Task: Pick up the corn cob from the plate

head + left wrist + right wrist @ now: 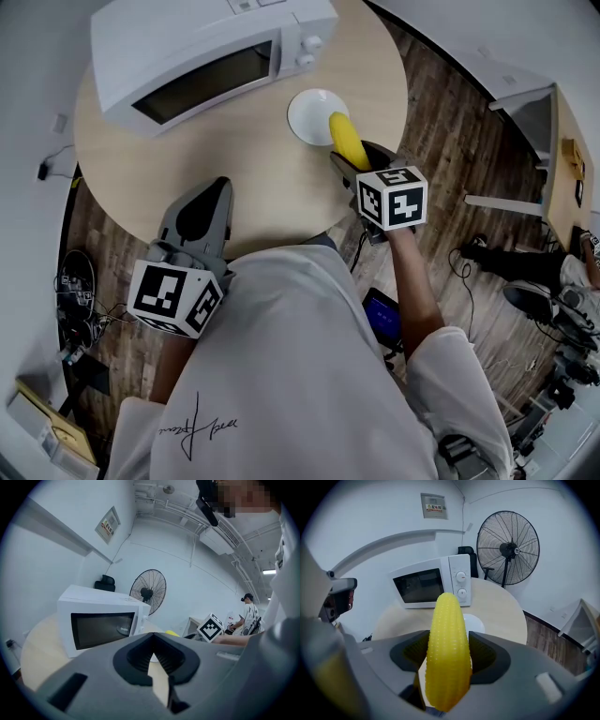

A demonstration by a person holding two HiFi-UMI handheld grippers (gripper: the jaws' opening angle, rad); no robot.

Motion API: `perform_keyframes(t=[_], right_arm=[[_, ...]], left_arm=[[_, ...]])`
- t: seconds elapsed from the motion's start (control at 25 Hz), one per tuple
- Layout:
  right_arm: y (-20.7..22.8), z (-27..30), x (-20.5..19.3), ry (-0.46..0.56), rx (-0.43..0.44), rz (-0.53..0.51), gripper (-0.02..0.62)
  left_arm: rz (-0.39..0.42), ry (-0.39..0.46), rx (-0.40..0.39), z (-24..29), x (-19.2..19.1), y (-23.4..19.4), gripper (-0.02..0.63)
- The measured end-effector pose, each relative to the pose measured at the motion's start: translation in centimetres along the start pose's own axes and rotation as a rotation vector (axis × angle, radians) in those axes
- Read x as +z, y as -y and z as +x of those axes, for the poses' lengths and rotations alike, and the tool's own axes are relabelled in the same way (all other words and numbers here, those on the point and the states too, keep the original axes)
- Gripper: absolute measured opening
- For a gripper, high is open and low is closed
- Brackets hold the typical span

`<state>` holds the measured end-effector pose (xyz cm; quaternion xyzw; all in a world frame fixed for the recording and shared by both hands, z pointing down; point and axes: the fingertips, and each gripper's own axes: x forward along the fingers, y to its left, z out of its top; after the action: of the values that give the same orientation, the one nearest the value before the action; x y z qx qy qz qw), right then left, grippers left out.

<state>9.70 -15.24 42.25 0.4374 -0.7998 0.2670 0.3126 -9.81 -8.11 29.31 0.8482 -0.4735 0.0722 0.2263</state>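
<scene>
The yellow corn cob is clamped between the jaws of my right gripper, which is shut on it. It hangs over the near edge of the white plate, tip pointing away from me. In the right gripper view the corn cob stands up between the dark pads, and the plate shows just behind it. My left gripper hovers over the round table near its front edge, shut on nothing. From the left gripper view a sliver of the corn cob shows.
A white microwave with its door shut fills the far left of the table. A standing fan is beyond the table. A desk and cables lie on the wooden floor to the right. Another person stands far off.
</scene>
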Motion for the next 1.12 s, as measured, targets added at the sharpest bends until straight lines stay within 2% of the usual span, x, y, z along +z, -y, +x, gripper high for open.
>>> perform_keyframes(t=[0.56, 1.12], right_arm=[[-1.3, -3.0, 1.1, 0.114, -0.002, 0.068, 0.272], [-3.3, -5.5, 1.3, 0.180, 0.003, 0.073, 0.272]], left_arm=[[-0.007, 0.006, 0.012, -0.5, -0.1, -0.5, -0.008], [-0.029, 0.004, 0.024, -0.9, -0.5, -1.2, -0.008]])
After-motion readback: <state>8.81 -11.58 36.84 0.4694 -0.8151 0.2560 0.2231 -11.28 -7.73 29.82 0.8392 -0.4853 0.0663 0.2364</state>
